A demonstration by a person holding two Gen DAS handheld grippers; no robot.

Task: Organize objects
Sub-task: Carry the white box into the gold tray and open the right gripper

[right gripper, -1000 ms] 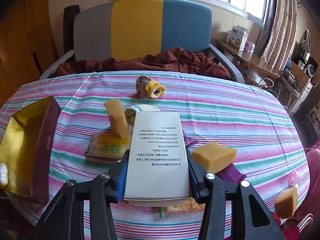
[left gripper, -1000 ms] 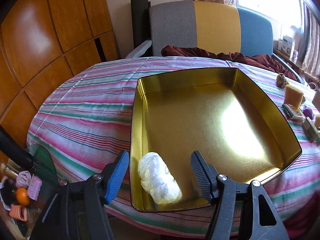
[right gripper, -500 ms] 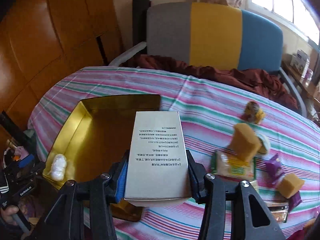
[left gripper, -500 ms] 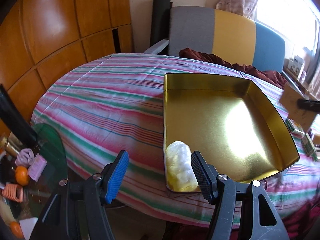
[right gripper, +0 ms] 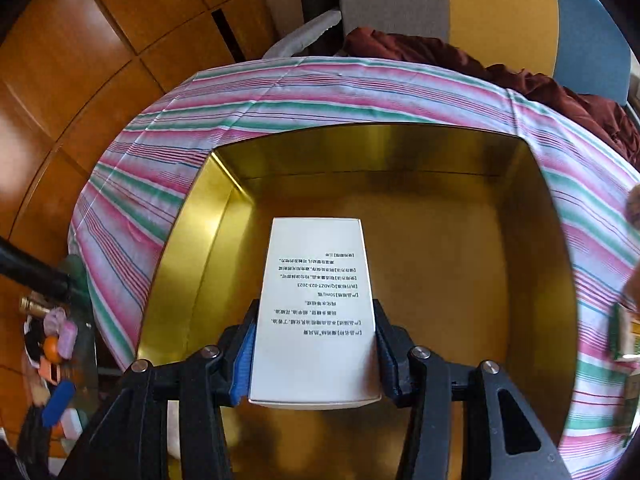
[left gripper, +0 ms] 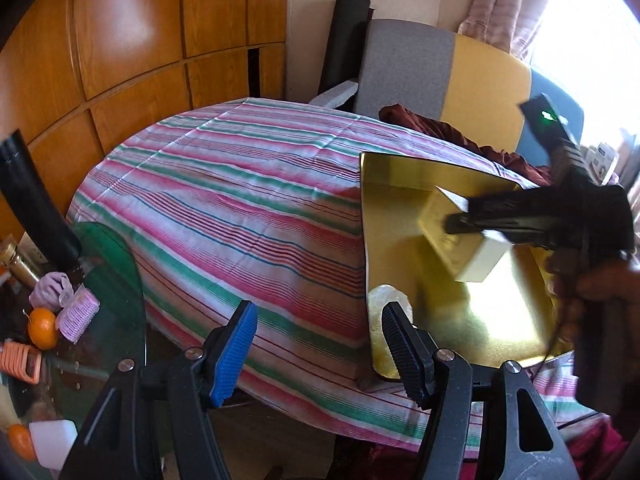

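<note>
My right gripper (right gripper: 314,344) is shut on a white printed box (right gripper: 316,304) and holds it over the inside of the gold tray (right gripper: 460,280). In the left wrist view the right gripper (left gripper: 464,222) holds the box (left gripper: 452,240) above the tray (left gripper: 504,312), tilted. A white plastic-wrapped bundle (left gripper: 390,300) lies in the tray's near left corner. My left gripper (left gripper: 316,340) is open and empty, low at the table's near edge, left of the tray.
The tray sits on a round table with a striped cloth (left gripper: 248,208). A grey, yellow and blue chair (left gripper: 448,80) with dark red cloth stands behind. A glass side table (left gripper: 60,320) with oranges and small items is at lower left. A green packet (right gripper: 626,332) lies right of the tray.
My right gripper has carried the box left from the loose items to over the tray and lowered it. My left gripper has backed away leftward from the bundle in the tray.
</note>
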